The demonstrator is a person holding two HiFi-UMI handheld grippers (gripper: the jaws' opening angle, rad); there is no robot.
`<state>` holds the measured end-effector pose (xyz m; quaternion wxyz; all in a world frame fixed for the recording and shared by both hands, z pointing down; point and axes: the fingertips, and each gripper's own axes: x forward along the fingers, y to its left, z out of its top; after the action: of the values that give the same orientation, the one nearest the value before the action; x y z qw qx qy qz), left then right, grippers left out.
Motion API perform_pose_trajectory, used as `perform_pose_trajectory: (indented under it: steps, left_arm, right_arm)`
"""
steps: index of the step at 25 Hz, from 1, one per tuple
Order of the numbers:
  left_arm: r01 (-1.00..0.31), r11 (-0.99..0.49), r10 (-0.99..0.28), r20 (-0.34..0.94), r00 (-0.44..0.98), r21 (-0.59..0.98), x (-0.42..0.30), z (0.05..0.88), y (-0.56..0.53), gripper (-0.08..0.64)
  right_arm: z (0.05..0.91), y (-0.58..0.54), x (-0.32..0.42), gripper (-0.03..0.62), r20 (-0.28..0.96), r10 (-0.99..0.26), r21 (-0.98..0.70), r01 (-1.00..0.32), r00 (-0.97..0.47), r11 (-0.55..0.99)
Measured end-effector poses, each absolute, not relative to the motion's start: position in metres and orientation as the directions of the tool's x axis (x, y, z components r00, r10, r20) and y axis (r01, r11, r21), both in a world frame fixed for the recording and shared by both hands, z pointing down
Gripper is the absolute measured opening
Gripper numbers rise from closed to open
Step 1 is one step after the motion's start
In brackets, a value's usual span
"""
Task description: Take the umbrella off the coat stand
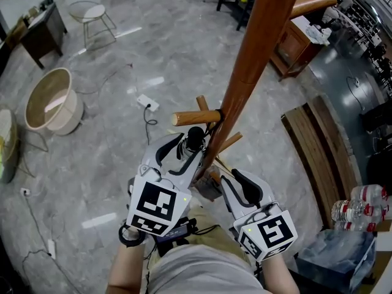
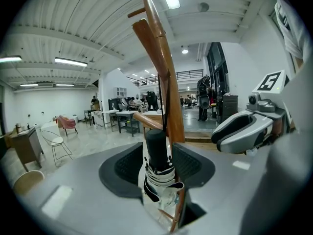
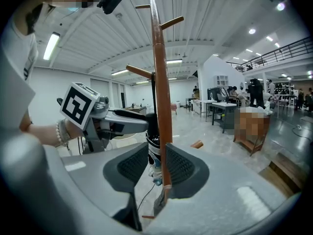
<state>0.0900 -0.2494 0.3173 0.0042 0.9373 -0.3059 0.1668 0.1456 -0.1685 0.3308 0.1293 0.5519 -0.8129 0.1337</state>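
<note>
A tall brown wooden coat stand (image 1: 257, 48) rises in front of me. A folded black-and-white umbrella (image 2: 159, 173) hangs beside the pole by a thin black strap looped over a short peg (image 1: 195, 117). Its black handle (image 1: 195, 138) points up. My left gripper (image 1: 182, 149) is open; the umbrella (image 1: 191, 155) stands between its pads (image 2: 126, 166) with a gap on each side. My right gripper (image 1: 236, 184) is lower right of the pole, open. In the right gripper view the pole (image 3: 163, 126) runs up between its jaws, with the umbrella (image 3: 152, 148) just behind it.
A round beige tub (image 1: 52, 100) sits on the grey floor at left, with a white wire chair (image 1: 93, 16) and a dark desk (image 1: 38, 34) beyond. A power strip (image 1: 147, 103) with its cable lies near the stand. A wooden bench (image 1: 318, 155) and water bottles (image 1: 361, 206) are at right.
</note>
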Motion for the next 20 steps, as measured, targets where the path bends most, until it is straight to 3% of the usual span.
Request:
perform_pose_trajectory:
  steps: [13,20]
  left_arm:
    - [-0.575,-0.813,-0.568,0.347,0.746,-0.095,0.105,0.331,-0.267,0.198]
    - [-0.569,-0.817,-0.561,0.357,0.746,-0.095,0.108,0.332,-0.269,0.170]
  right_arm:
    - [0.332,-0.180,0.154,0.106,0.357,-0.856,-0.083,-0.926,-0.373,0.369]
    - [0.332,-0.184,0.154,0.106,0.355,-0.847,-0.092,-0.917,-0.395,0.389]
